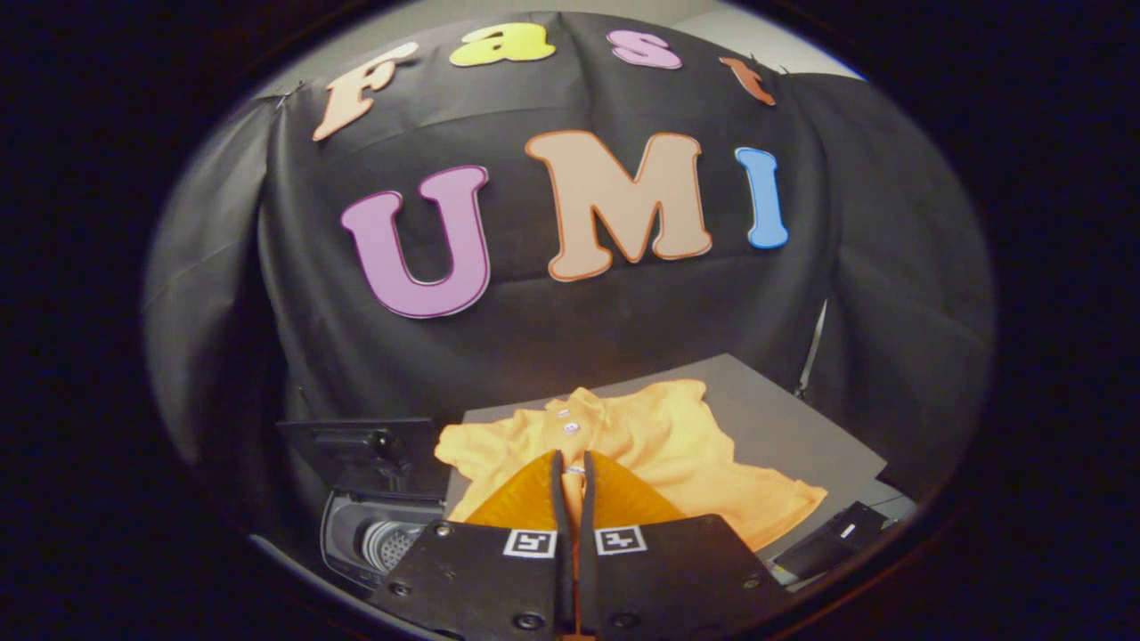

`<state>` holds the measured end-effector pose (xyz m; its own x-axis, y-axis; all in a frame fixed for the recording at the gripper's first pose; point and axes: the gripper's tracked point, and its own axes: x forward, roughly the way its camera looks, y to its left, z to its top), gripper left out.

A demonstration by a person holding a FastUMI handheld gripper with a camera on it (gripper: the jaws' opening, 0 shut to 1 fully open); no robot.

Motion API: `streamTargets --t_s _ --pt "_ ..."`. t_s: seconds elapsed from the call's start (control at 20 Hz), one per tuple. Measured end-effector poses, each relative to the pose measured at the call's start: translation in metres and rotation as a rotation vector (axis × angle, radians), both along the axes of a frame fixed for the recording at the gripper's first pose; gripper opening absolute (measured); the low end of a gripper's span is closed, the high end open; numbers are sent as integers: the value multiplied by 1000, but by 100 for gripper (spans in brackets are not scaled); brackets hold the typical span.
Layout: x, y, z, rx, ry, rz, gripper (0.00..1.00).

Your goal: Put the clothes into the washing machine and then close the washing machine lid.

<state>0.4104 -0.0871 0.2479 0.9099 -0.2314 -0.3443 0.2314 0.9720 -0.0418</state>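
Orange cotton-like knit, a small polo shirt [641, 445] with white buttons down its placket lies spread on a grey board [802, 427] in the gripper view, collar toward the booth's black cloth wall, one sleeve reaching out toward the washing machine and the hem trailing off the other way. The gripper [574, 467] sits low over the shirt's front, its 2 fingers drawn almost together with just a thin slit between them; a strip of orange shows in that slit near a button, so they seem to pinch a fold of the placket, though I cannot tell how firmly. Beside the board, the small top-loading washing machine [378, 534] stands with its dark lid [356, 450] raised upright and the drum visible below.

The shirt looks light, soft and floppy: it will drape and trail when lifted, and sleeves may catch on the machine's rim. A bunched fold near the chest is probably the best hold.
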Motion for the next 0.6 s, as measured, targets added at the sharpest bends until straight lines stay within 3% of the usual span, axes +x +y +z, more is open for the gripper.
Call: streamTargets --t_s 0.3,0.6 --pt "26 115 -10 -7 32 191 2" --pt "46 205 -53 -25 115 338 2"
